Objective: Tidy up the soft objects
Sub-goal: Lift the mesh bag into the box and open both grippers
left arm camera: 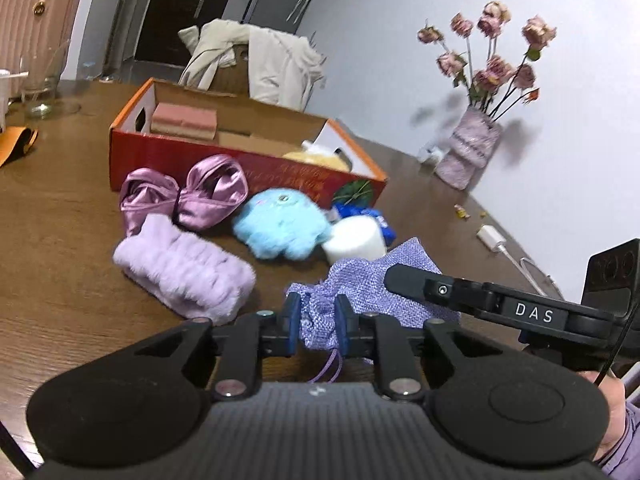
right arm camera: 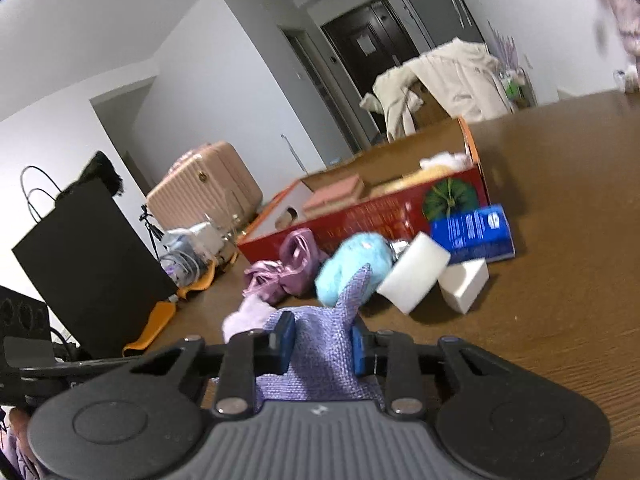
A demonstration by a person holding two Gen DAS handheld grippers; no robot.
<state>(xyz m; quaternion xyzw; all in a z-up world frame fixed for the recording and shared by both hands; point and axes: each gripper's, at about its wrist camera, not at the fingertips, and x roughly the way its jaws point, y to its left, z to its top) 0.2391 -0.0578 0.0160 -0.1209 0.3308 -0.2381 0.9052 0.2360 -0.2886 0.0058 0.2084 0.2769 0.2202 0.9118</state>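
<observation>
Both hold the lilac pouch (left arm camera: 360,280) low in frame: left hand-held gripper (left arm camera: 316,326) pinches its gathered neck, right hand-held gripper (right arm camera: 322,346) clamps the body. The red box (left arm camera: 224,156) lies beyond, upper centre, on the bench (left arm camera: 60,240). "DAS" reads on the right tool.

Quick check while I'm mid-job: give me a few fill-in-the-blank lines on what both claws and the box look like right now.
1. Both the left claw and the right claw are shut on the same woven ____ pouch.
2. The fluffy toy lying in front of the box is light ____.
3. The open cardboard box has a ____ outer wall.
4. The dried flowers stand in a ____ beside the wall.

Missing words: purple; blue; red; vase
</observation>
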